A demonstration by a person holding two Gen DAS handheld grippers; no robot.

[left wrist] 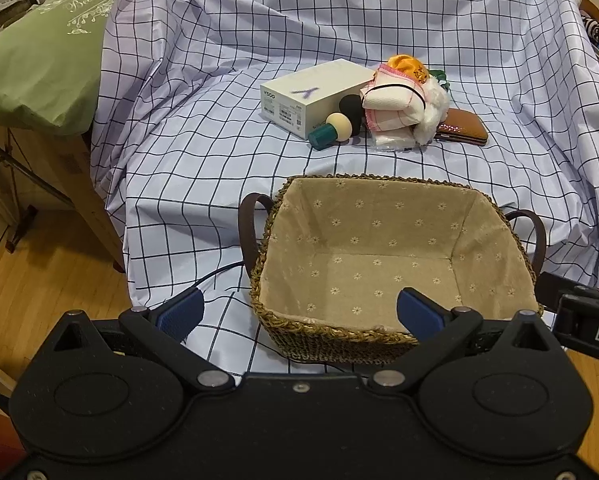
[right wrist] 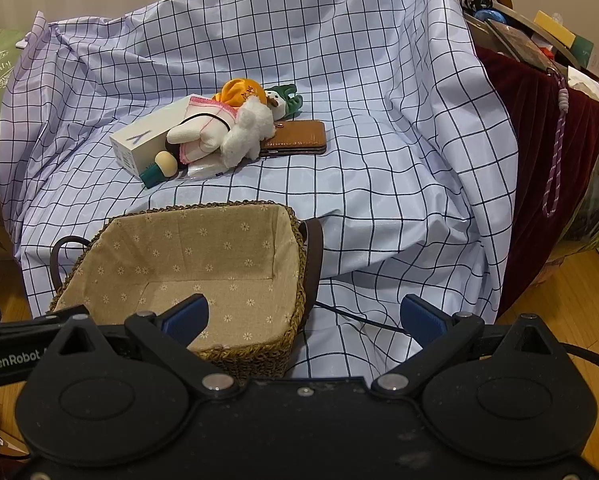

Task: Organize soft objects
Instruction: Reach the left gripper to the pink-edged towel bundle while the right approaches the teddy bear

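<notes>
A woven basket with a beige flowered lining and dark handles stands empty at the front of the checked cloth; it also shows in the right wrist view. Behind it lies a pile: a folded white towel with pink trim, a white plush, an orange soft toy and a green and white toy. My left gripper is open and empty at the basket's near rim. My right gripper is open and empty at the basket's right corner.
A white box, a brown wallet, a beige sponge on a green holder and a black round thing lie by the pile. A green bag stands left. Dark red cloth hangs right.
</notes>
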